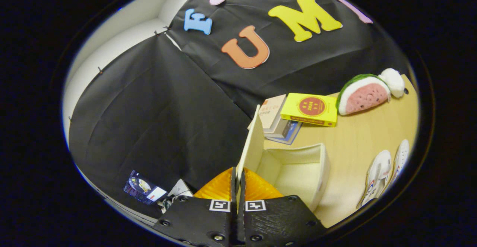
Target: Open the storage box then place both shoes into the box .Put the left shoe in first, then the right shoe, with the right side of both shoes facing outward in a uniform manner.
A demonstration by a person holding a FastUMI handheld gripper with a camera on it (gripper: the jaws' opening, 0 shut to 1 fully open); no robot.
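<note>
Here the storage box point(298, 172) sits open on the table point(365, 135), lower centre of the frame, its lid point(250, 148) raised on edge. The gripper point(238, 176) pinches that lid, fingers nearly together. Both shoes point(384, 174) lie lower right, apart from the box.

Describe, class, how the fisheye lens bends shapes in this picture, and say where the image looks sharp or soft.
Gripper view: the wooden tabletop curves and tilts; the pair of white sneakers near the rim looks squeezed and slightly soft; the yellow book and the open cream storage box are sharp; the tongs, pinched on the box's raised lid, loom large.
</note>
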